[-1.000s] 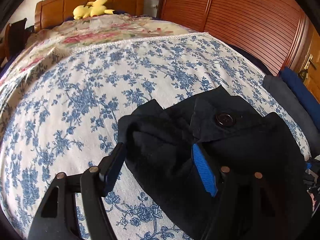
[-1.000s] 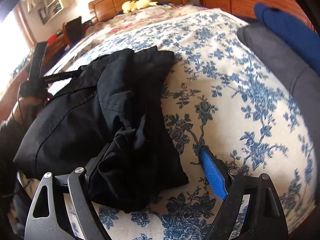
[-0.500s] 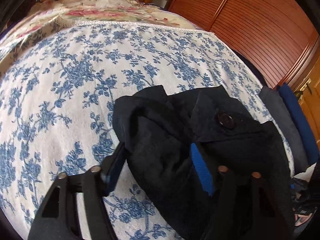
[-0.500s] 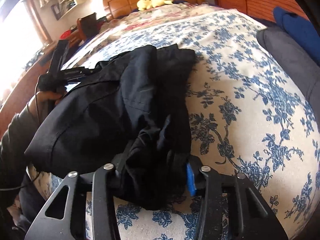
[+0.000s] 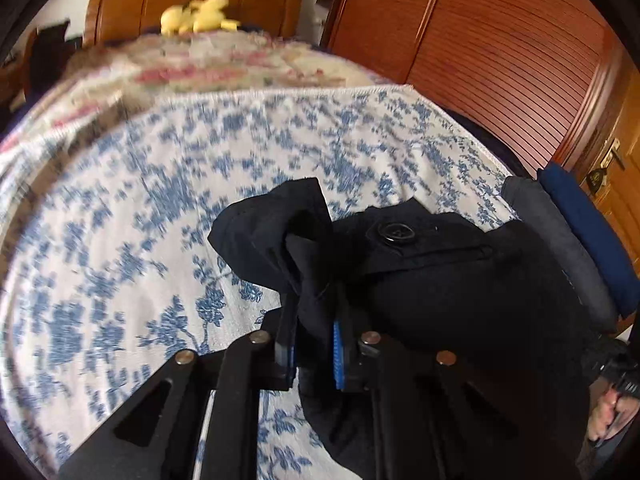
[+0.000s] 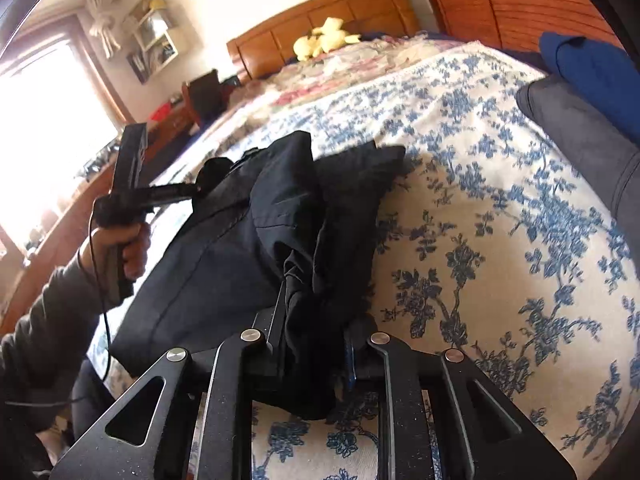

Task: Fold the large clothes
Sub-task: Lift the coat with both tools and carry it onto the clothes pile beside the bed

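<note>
Black buttoned fabric garment (image 5: 460,280) bunched on the bed's white blue-floral bedspread (image 5: 120,220), near its foot. Left gripper (image 5: 314,344) jaws clamped on a fold beside the black round button (image 5: 396,233). Right gripper (image 6: 310,344) jaws pinching a gathered dark bunch at the opposite end. Folded grey cloth (image 6: 580,140) and folded blue cloth (image 6: 592,68) lying nearby.

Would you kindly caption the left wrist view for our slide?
Left hand-held gripper shut on black garment above the floral bedspread.
</note>
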{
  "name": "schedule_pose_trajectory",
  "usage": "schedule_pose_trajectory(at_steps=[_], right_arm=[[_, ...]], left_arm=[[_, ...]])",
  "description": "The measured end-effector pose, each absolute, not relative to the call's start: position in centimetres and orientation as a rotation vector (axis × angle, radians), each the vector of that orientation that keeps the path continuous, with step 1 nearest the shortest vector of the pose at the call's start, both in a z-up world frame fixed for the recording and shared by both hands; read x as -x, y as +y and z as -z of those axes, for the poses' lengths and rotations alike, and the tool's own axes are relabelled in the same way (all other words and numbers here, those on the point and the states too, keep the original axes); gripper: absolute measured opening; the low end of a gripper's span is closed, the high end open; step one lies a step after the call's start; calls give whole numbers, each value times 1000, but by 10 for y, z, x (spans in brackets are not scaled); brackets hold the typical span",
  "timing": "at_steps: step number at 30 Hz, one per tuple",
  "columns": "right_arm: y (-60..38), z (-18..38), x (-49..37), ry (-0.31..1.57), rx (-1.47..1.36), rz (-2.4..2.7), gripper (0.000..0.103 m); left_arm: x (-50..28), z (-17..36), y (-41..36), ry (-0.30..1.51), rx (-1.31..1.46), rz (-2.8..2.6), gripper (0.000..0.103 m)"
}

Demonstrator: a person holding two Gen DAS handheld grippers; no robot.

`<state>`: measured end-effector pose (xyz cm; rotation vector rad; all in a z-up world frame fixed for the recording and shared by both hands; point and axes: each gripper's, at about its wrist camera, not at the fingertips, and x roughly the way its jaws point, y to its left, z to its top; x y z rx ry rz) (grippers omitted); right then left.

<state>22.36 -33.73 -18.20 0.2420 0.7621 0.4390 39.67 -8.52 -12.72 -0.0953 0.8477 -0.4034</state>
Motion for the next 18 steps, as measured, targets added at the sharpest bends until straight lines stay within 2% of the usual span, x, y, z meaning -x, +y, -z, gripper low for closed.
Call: schedule_pose_trajectory(at_steps=[9, 18], right_arm=[[-363, 123, -203, 624, -194, -427, 17], [-434, 35, -185, 467, -111, -338, 17]], left_arm=[[-369, 62, -123, 715, 50, 411, 8], [-371, -25, -223, 557, -11, 508, 8]])
